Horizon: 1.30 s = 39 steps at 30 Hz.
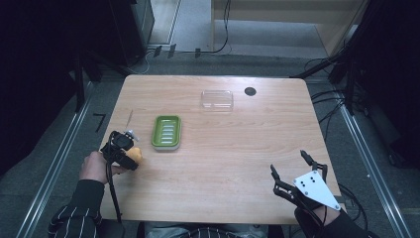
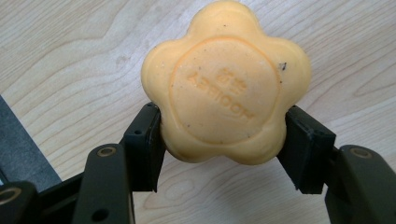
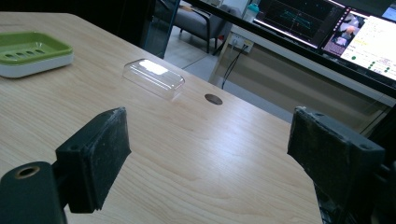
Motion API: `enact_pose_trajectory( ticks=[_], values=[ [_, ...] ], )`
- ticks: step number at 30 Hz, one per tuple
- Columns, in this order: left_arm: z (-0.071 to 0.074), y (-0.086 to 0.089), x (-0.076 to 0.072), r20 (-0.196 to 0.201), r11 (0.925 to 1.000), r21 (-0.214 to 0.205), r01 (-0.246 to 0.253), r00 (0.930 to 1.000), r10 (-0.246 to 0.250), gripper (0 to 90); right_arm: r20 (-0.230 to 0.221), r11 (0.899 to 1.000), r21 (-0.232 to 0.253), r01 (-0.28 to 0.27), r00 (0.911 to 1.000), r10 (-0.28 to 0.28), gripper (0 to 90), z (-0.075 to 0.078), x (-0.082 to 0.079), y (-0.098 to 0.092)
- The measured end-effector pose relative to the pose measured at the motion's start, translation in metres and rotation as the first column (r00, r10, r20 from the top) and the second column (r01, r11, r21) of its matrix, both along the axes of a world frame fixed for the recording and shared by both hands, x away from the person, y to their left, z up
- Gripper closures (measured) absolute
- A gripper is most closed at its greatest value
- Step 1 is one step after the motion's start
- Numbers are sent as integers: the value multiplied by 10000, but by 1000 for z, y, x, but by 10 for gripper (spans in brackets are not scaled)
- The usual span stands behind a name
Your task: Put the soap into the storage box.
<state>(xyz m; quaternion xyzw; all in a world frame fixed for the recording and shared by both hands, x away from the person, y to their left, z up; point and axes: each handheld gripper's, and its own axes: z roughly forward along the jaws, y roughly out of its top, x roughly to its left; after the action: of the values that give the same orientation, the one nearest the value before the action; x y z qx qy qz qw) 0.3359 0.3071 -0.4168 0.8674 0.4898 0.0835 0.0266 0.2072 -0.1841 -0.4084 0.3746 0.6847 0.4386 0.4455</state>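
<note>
Here the left gripper (image 2: 223,140) has its two black jaws clamped on either side of a flower-shaped orange soap bar (image 2: 226,84) (raised lettering shows on its face), holding it near the left edge of the wooden table (image 1: 228,163), just left of the green soap dish (image 1: 166,132); whether the bar is lifted clear of the wood is hard to tell. The right gripper (image 1: 292,173) sits at the near right corner with its jaws spread wide and nothing between them. A clear plastic lid (image 1: 217,99) lies toward the far side, beside a small dark round hole (image 1: 250,91) in the tabletop.
</note>
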Motion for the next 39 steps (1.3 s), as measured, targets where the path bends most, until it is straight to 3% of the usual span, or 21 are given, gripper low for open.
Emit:
enact_pose_trajectory(
  ticks=[39],
  values=[
    [11, -21, 15, 214, 9992, -199, 359, 9991, -354, 399, 7, 10000, 6, -13, 10000, 13, 134, 0, 0, 0]
  ],
)
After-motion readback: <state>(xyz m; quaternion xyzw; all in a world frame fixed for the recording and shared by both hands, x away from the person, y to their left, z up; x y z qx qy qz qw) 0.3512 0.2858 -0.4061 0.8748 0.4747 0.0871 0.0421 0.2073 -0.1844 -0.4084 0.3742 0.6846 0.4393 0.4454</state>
